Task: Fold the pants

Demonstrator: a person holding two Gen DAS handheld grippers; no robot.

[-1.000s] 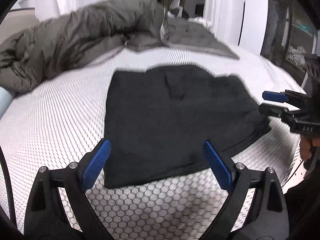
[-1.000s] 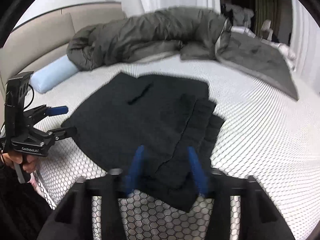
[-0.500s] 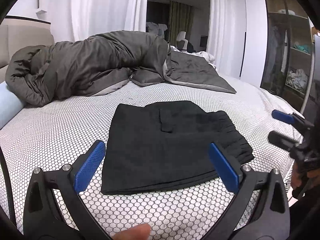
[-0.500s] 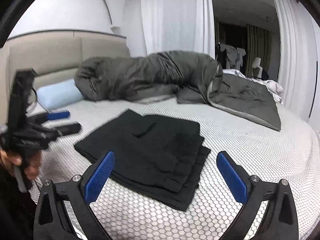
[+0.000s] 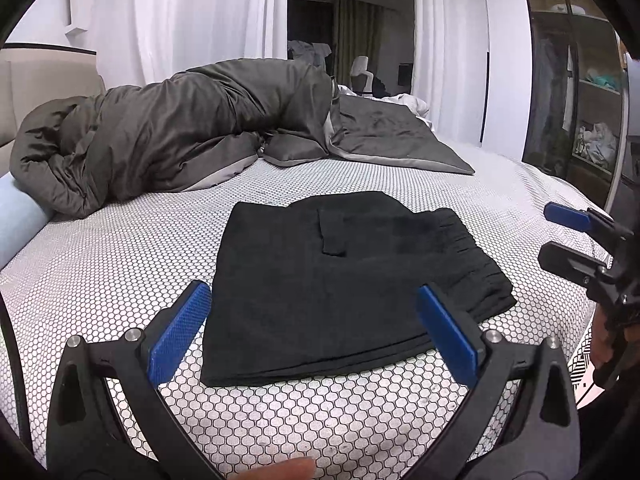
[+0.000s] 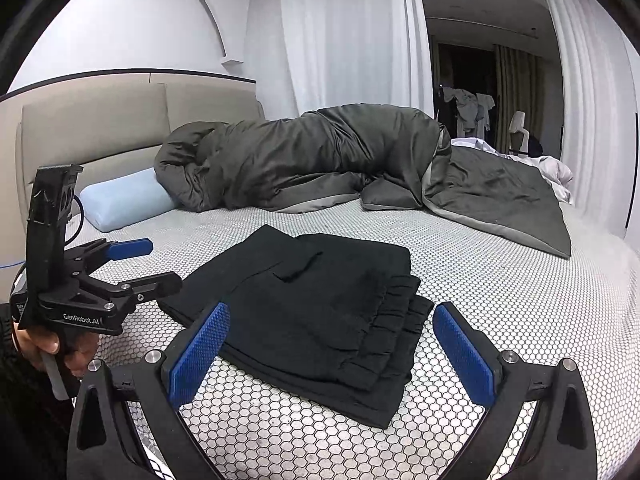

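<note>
Beyond both grippers' wide, empty, just-opened jaws, folded black pants (image 5: 340,284) lie on the bed (image 5: 120,264).

Folded pants (image 5: 344,280) flat on bed (image 5: 120,280), near its front edge; duvet (image 5: 180,140) heaped behind pants, across bed; pillow (image 6: 124,198) at duvet's left end, against headboard (image 6: 96,124); left gripper (image 5: 314,332) before pants' near edge; right gripper (image 6: 332,354) before pants' right corner; curtains (image 6: 344,40) behind bed
</note>
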